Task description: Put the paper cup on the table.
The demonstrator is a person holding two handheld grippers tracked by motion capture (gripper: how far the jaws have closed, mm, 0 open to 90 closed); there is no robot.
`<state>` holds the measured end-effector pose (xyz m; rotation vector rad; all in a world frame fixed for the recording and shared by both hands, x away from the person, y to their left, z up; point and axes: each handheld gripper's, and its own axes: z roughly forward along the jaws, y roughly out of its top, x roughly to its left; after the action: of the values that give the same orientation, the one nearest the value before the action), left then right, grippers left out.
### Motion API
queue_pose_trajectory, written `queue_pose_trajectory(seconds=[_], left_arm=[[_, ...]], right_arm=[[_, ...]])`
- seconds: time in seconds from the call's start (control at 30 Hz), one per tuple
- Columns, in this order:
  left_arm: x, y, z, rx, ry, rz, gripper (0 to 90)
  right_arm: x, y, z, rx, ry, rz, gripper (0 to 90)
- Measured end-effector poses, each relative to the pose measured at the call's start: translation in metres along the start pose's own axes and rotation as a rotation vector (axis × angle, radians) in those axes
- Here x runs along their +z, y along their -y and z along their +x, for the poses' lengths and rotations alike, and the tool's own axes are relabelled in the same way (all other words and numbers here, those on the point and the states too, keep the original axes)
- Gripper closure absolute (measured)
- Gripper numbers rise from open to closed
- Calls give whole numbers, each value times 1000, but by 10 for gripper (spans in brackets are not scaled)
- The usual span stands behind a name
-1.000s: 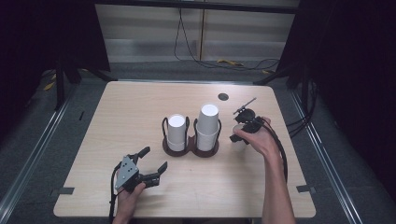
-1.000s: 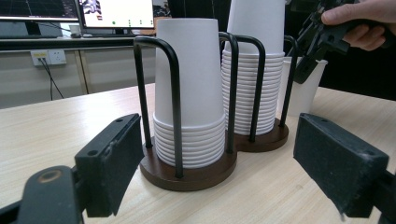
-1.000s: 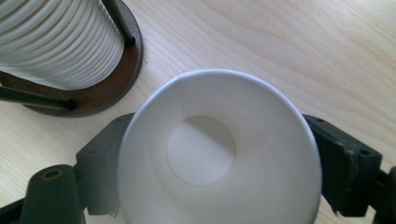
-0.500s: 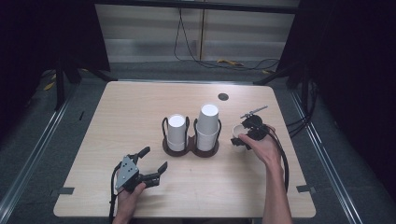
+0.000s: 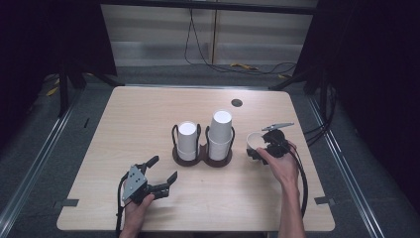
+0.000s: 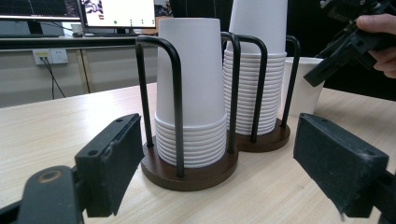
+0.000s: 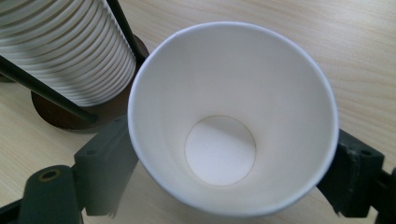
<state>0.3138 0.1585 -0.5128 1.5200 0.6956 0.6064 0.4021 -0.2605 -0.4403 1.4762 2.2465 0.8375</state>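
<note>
While the right gripper (image 7: 224, 186) pinched the paper cup (image 7: 224, 130) between its jaws, mouth up, rim just beside the cup rack (image 7: 60, 112), squeeze risked crushing it; a slack grip would tip it. Left gripper (image 6: 219, 163) sat spread, empty.

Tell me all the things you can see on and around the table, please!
loose paper cup: one, white, mouth up, on the table right of the holder, between the right gripper's jaws
cup stacks: two, white, upside down in the holder; the right stack is taller
cup holder: one, dark brown double base with black wire hoops, mid-table
table: one, light wood
round cap: one, dark, near the table's far edge
cables: several, black and yellow, on the floor behind
left gripper: black, jaws open, near left edge
right gripper: black, around the loose cup
</note>
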Motion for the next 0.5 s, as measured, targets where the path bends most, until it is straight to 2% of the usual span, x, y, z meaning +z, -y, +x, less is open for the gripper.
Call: queue_pose_trajectory(seconds=[0.17,0.2,0.27,0.37,0.5], left_arm=[[0,0,1,2,-1,0,159],[0,0,0,0,3,1,159],[0,0,1,-5,2,-1,158],[0,0,0,-1,2,-1,158],[0,0,0,-2,1,-1,158]], right_arm=[[-3,9,2,21,24,-56,156],[-5,11,3,45,19,-79,149],[-7,15,8,54,8,-114,152],[-6,23,12,59,24,-138,151],[-10,35,13,92,43,-192,149]])
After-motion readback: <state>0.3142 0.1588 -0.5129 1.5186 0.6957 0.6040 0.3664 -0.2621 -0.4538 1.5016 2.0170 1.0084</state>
